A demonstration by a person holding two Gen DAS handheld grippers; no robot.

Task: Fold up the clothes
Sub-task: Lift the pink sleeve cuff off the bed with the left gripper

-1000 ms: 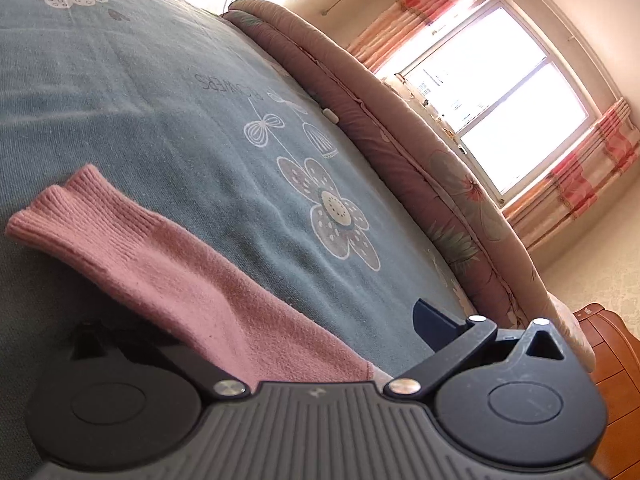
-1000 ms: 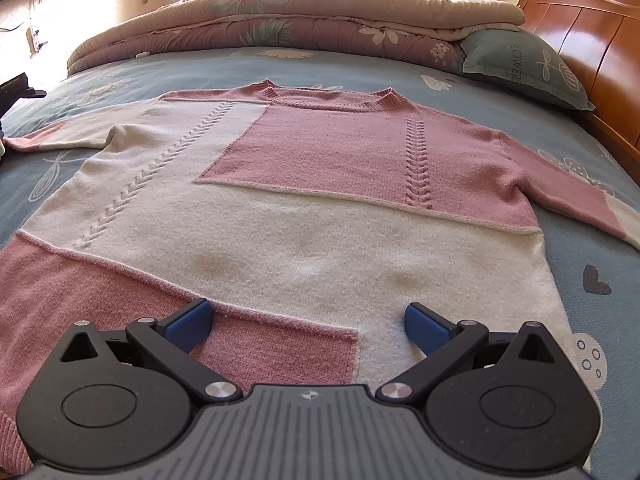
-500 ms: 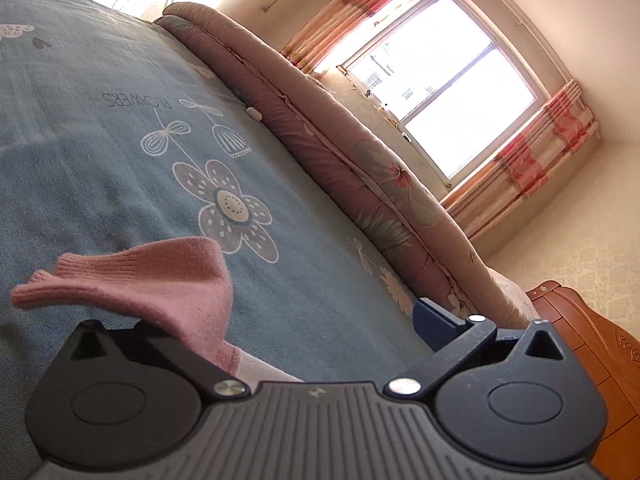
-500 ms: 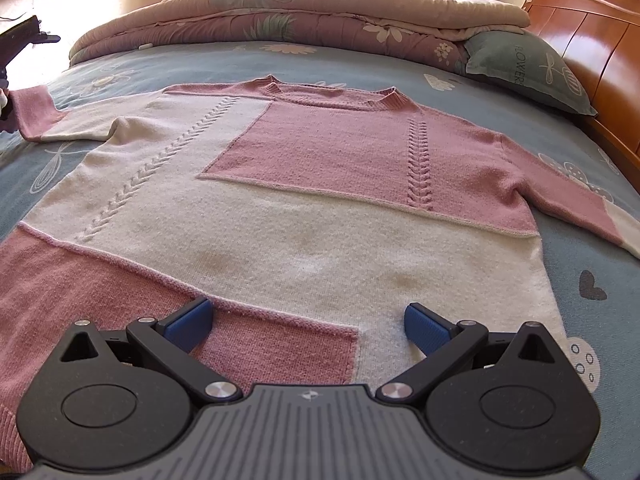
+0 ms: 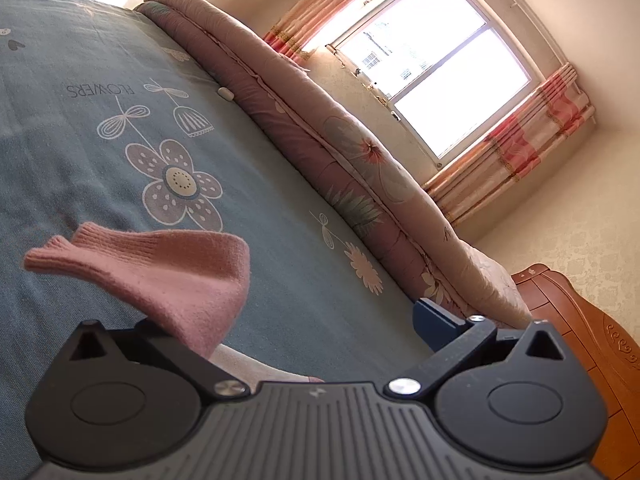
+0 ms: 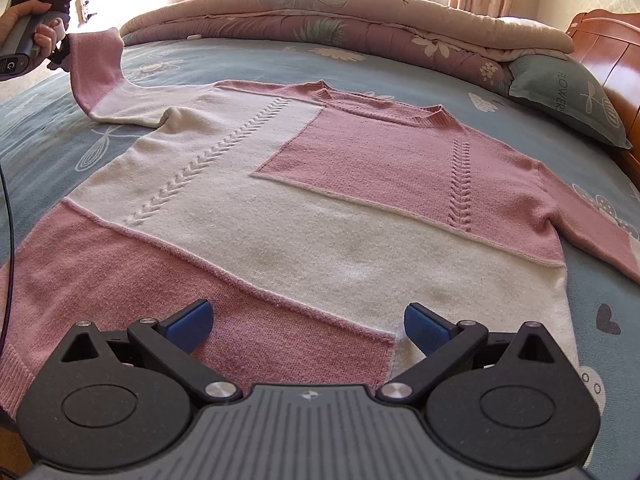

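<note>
Sweater sleeve up off the bed

My left gripper (image 6: 60,54) pinches the sweater's (image 6: 320,216) pink cuff (image 5: 160,276), its left finger hidden behind it; right gripper (image 6: 306,326) gapes over the hem. Sheet (image 5: 248,208) reads "FLOWERS", pillow (image 6: 560,100) "FLOWER", cut off.

Bed (image 6: 248,56): sweater (image 6: 320,216), quilt (image 6: 340,20), pillow (image 6: 560,96)

Blue flower-print bedsheet (image 5: 256,184), rolled floral quilt (image 6: 320,20), green pillow (image 6: 568,98), wooden headboard (image 6: 616,52), curtained window (image 5: 432,60)

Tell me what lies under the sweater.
The sweater lies flat on the blue flowered bedsheet, which shows all round it. Whatever is beneath its body is covered.
</note>
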